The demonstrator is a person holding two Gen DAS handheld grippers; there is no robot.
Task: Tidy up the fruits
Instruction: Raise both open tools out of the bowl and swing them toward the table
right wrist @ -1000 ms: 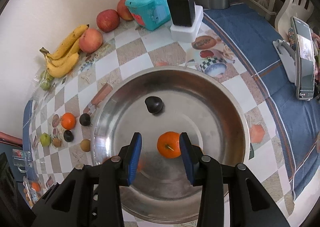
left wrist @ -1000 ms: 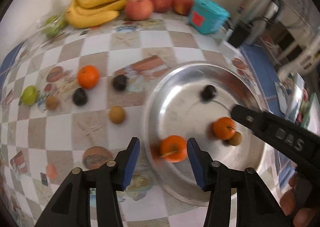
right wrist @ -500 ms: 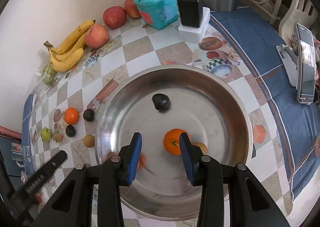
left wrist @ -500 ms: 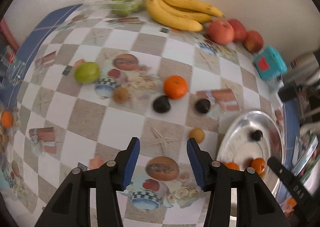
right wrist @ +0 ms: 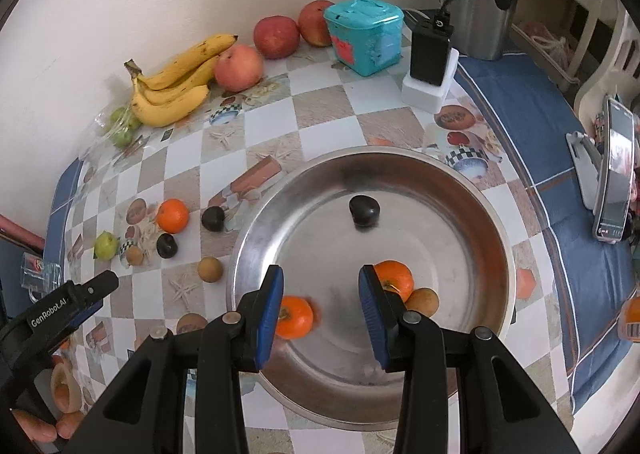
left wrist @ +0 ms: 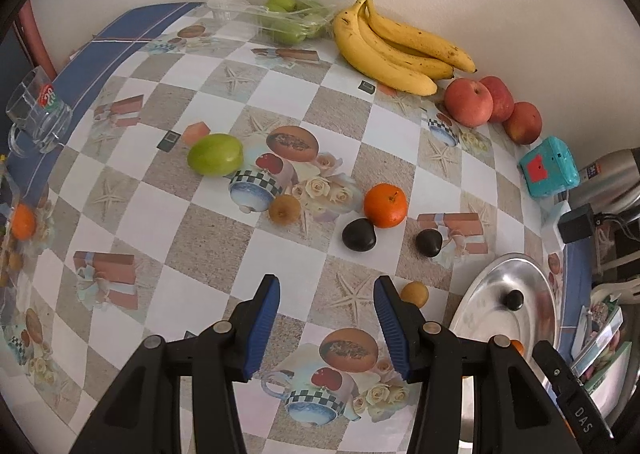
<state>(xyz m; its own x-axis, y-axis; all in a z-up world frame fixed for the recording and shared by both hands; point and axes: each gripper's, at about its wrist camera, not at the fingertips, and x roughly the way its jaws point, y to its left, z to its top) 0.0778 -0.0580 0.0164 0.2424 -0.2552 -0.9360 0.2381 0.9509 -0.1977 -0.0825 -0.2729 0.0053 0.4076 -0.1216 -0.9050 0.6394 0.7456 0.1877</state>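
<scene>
Steel glints from a wide round bowl [right wrist: 472, 214] filling the centre of the right wrist view, its rim running close to the blue border of the tablecloth at the right and to loose fruit at the left. Inside it lie a dark fruit [right wrist: 364, 209] near the middle, an orange [right wrist: 394, 275] touching a small brown fruit [right wrist: 423, 301] at lower right, and a second orange [right wrist: 295, 317] at lower left, slightly blurred. The right gripper [right wrist: 320, 304] hangs over the bowl with its blue-padded jaws spread apart and nothing between them. In the left wrist view the left gripper [left wrist: 326, 328] also stands spread wide and empty, over a bare stretch of checkered tablecloth [left wrist: 200, 246] with free room ahead of it. Beyond its tips, in mid-frame, sit a table orange [left wrist: 385, 205], two dark fruits, one [left wrist: 359, 235] touching that orange and one [left wrist: 429, 242] apart to the right, a brown fruit [left wrist: 284, 207], a round tan fruit [left wrist: 416, 293] just beside the right finger, and a green fruit [left wrist: 215, 154] at the left. Against the wall at the top, a banana bunch [left wrist: 394, 50] lies with its long axis running from upper left to lower right, stem up, next to three red apples [left wrist: 468, 103] and a clear box of green fruit [left wrist: 286, 16]
</scene>
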